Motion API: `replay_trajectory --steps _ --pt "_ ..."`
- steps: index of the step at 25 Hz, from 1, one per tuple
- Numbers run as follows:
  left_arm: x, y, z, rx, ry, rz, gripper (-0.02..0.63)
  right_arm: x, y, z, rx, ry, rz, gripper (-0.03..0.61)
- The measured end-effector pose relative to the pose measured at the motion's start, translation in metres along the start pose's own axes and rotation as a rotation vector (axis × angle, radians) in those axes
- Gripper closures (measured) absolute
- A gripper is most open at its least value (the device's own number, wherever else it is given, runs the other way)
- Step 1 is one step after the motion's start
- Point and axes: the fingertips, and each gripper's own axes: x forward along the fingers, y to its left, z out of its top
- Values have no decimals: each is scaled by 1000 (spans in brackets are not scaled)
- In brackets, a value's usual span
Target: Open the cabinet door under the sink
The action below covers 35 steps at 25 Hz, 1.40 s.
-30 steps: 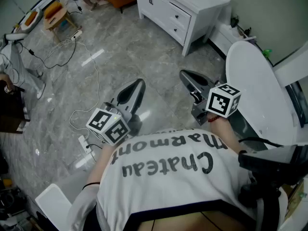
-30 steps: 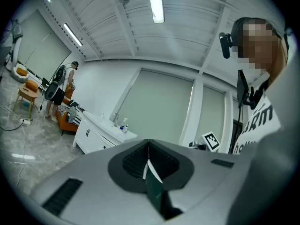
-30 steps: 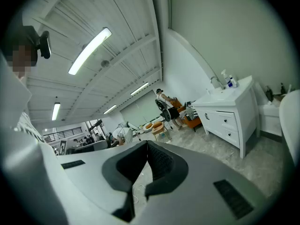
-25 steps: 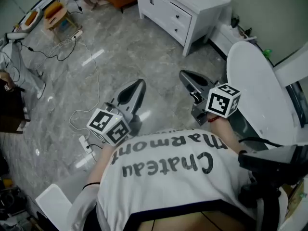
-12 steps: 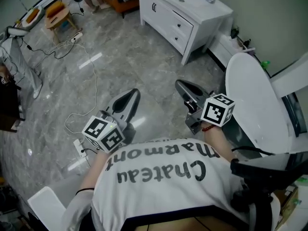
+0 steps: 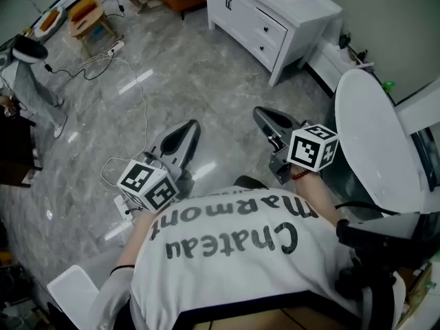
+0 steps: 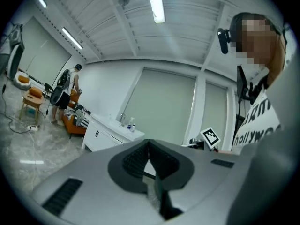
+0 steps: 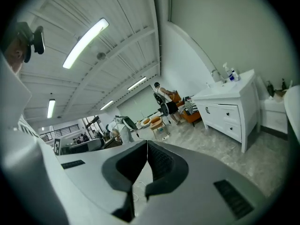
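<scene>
The white sink cabinet stands at the far side of the marble floor, with a faucet and bottles on its top. Its doors with dark handles are closed, and drawers sit to their right. My left gripper is held out level over the floor, well short of the cabinet, shut with nothing in it. My right gripper is beside it, nearer the cabinet's right end, also shut and empty. The cabinet lies beyond the closed jaws in the left gripper view. In the right gripper view the cabinet is off to the right.
A white round tabletop is close on my right. Cables and a power strip lie on the floor at the left. A small wooden stool and a standing person are far off to the left of the cabinet.
Both grippers have shifted a little across the floor together with the person, and the view has shifted with them. Both pairs of jaws stay shut.
</scene>
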Motion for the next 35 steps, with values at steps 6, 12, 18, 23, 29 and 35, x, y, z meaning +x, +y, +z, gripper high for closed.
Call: replay_trajectory --steps 6,12,18,23,29,35 --pt "2 21 3 35 -5 43 606 22 -4 17 -11 4 30 566" --pt "28 61 9 6 -21 106 606 69 -27 32 -67 61 77 566" --pt "86 108 43 12 -53 142 606 127 -72 83 -101 83 112 566" --pt "84 108 55 42 -56 152 606 131 -72 100 -123 69 109 566" --pt "145 151 59 20 -51 184 606 168 -129 130 -117 81 115 566" --pt "190 169 61 37 -63 181 606 186 -165 148 -128 79 128 566"
